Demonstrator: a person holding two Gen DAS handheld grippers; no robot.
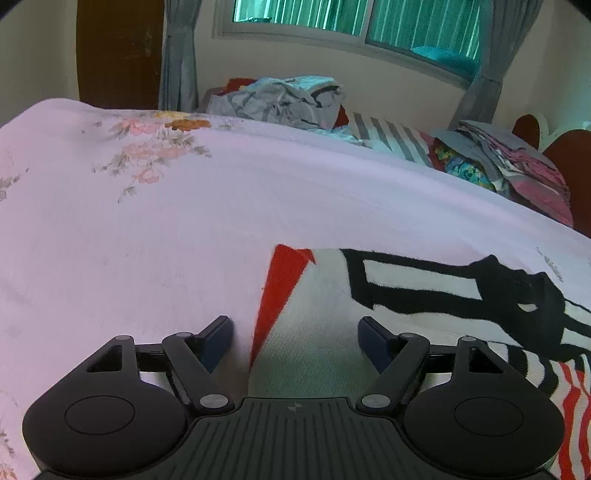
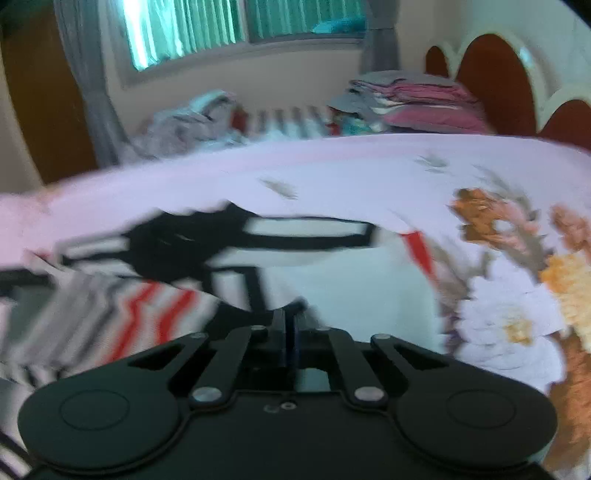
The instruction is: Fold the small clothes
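White knit fabric with bold black bands and red stripes makes up the small garment (image 1: 388, 306), which lies on a pale pink floral bedsheet (image 1: 155, 229) near both cameras. In the left wrist view its red-trimmed left edge runs down between the two fingers of the left gripper (image 1: 295, 341).

The main risk, as a judgement, is uneven handling. The right gripper (image 2: 290, 325) has its fingers pressed together at the near edge of the garment, apparently pinching the cloth, though heavy blur makes the hold hard to confirm. If that hand pulls while the left one holds nothing, the garment could drag across the sheet, skew, or bunch up instead of folding square. A thin pinch might also slip free. The left gripper, closing where it is, could catch the bedsheet along with the garment's edge.

The left gripper sits low over the bed, pointing away toward the far window (image 1: 354, 22), with its fingers wide apart and nothing between the pads; one finger is over the bare sheet, the other over the white knit. The right gripper points the same general way, low and close to the cloth, and the blur suggests it is in motion.

Piles of other clothes (image 1: 280, 99) sit at the far side of the bed, well apart.
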